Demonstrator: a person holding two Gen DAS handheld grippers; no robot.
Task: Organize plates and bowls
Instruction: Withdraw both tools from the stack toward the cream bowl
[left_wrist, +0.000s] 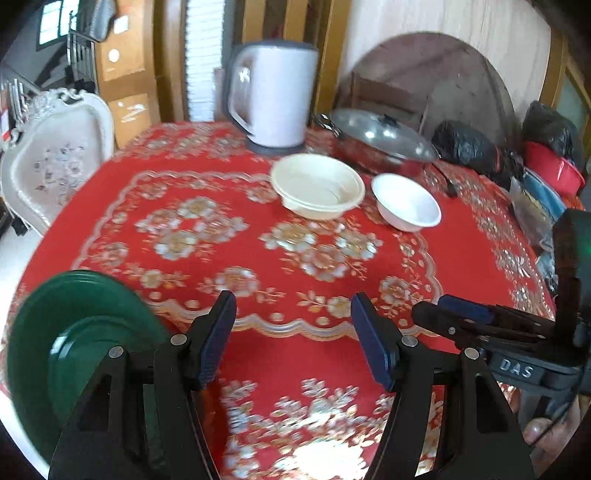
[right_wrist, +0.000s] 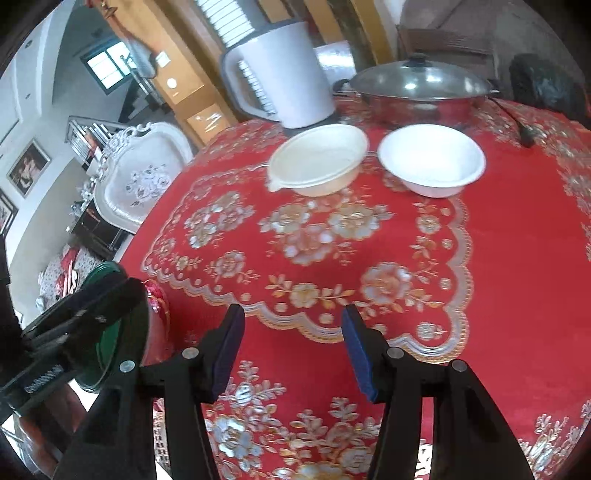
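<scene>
A cream bowl (left_wrist: 317, 186) and a white bowl (left_wrist: 406, 203) stand side by side at the far part of the red table. They also show in the right wrist view as the cream bowl (right_wrist: 317, 162) and the white bowl (right_wrist: 432, 158). A green plate (left_wrist: 62, 347) lies at the table's near left edge, left of my left gripper (left_wrist: 293, 321), which is open and empty. My right gripper (right_wrist: 293, 332) is open and empty above the cloth. The green plate (right_wrist: 110, 332) shows partly behind the left gripper in the right wrist view.
A white kettle (left_wrist: 275, 96) and a lidded steel wok (left_wrist: 380, 140) stand behind the bowls. Black bags (left_wrist: 465, 147) and red containers (left_wrist: 554, 166) crowd the far right. A white chair (left_wrist: 55, 162) stands left of the table. The red floral cloth (left_wrist: 258, 240) covers the table.
</scene>
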